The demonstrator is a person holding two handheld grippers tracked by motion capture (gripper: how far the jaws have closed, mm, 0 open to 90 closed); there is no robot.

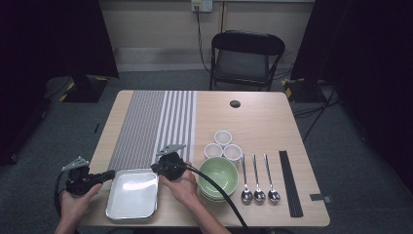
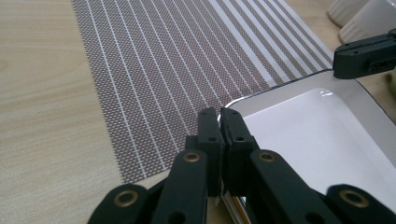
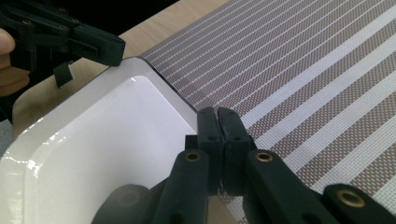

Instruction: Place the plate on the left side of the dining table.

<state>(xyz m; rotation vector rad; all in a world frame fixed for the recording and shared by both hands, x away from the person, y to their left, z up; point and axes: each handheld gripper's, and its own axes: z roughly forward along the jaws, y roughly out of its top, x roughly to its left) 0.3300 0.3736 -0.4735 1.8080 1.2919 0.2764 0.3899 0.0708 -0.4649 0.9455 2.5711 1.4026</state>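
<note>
A white square tray [image 1: 132,213] lies at the table's near edge, its far side overlapping a striped placemat [image 1: 151,124]. My left gripper [image 1: 111,174] is shut on the tray's far-left corner, and its view has the jaws pressed together on the tray rim [image 2: 280,91]. My right gripper [image 1: 155,168] is shut on the far-right corner, and its view has the jaws closed on the rim [image 3: 175,100]. Each gripper view also catches the other gripper across the tray: the right gripper [image 2: 366,58] and the left gripper [image 3: 93,44]. The tray holds nothing.
Stacked green bowls [image 1: 218,178] sit right of the tray, with three white cups [image 1: 223,145] behind them. Three spoons [image 1: 258,180] and black chopsticks [image 1: 290,183] lie further right. A black chair [image 1: 246,58] stands beyond the table.
</note>
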